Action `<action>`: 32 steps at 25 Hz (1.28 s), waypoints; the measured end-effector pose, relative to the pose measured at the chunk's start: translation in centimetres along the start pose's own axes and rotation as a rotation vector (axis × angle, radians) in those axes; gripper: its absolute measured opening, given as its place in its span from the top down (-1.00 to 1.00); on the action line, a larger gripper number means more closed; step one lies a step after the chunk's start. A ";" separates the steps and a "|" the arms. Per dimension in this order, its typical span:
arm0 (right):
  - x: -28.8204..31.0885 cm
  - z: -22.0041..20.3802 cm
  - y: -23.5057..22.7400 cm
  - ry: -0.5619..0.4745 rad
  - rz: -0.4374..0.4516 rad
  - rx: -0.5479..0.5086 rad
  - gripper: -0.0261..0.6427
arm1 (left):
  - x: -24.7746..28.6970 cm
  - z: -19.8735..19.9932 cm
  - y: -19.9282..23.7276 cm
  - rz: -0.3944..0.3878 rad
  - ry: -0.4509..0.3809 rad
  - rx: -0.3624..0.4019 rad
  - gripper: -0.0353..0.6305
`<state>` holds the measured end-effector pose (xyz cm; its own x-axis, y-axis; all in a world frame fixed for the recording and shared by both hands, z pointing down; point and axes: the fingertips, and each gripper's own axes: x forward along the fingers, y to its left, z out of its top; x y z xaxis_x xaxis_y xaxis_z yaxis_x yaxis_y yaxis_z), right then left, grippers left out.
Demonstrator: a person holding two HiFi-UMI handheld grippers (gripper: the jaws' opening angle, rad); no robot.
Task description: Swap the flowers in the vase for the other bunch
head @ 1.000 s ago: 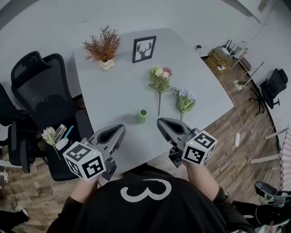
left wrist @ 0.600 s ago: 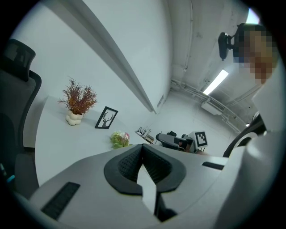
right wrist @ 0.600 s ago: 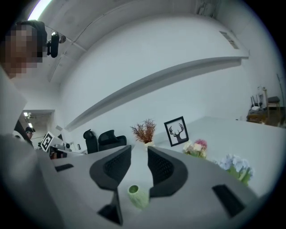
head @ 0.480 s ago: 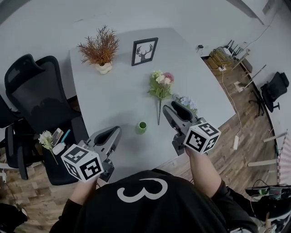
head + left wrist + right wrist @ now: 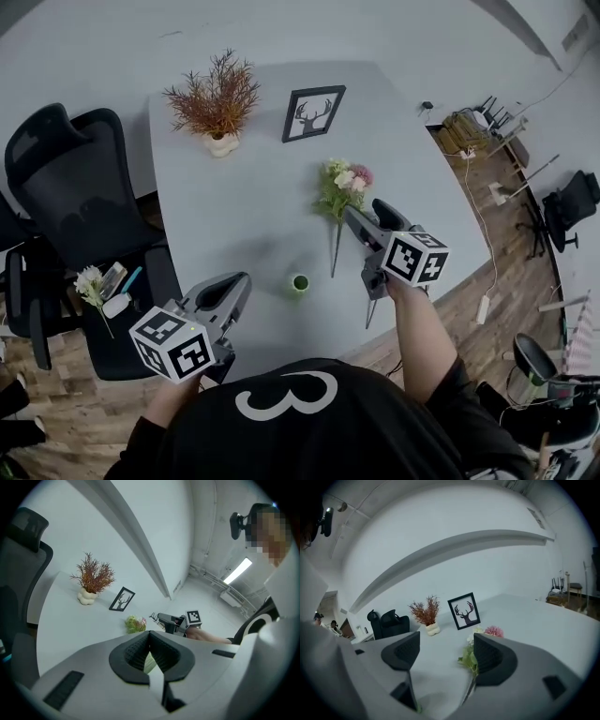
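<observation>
The pink-and-cream flower bunch on thin green stems looks light and crushable, so grip it mid-stem, gently. The right gripper has just spread its jaws, with nothing clamped between them. The left gripper has its jaws together.

Pretty plain room tbh: white walls, wood-plank floor, and a big pale grey bench in the middle. Black mesh office chair on its left, another black chair far right, strip light overhead.
</observation>
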<state>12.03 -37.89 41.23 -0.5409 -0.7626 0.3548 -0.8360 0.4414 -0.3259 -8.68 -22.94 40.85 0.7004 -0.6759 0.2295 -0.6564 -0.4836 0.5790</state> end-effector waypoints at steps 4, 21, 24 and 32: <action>2.3 -0.8 -3.1 0.034 -0.030 0.099 -0.17 | -0.1 -0.2 1.6 0.030 0.005 -0.033 0.87; 10.9 -6.3 -12.4 0.336 -0.286 0.156 -0.19 | 0.3 -1.9 4.7 0.120 0.085 -0.051 0.87; 12.2 -7.3 -13.4 0.408 -0.323 0.155 -0.19 | 0.4 -2.2 4.9 0.128 0.097 -0.056 0.87; 14.0 -9.1 -13.6 0.499 -0.332 0.114 -0.18 | -0.3 -2.7 6.0 0.176 0.095 -0.069 0.87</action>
<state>15.03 -50.32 58.61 -0.2538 -0.5247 0.8126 -0.9672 0.1435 -0.2094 -12.08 -24.11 46.42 0.6024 -0.6891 0.4028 -0.7523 -0.3215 0.5751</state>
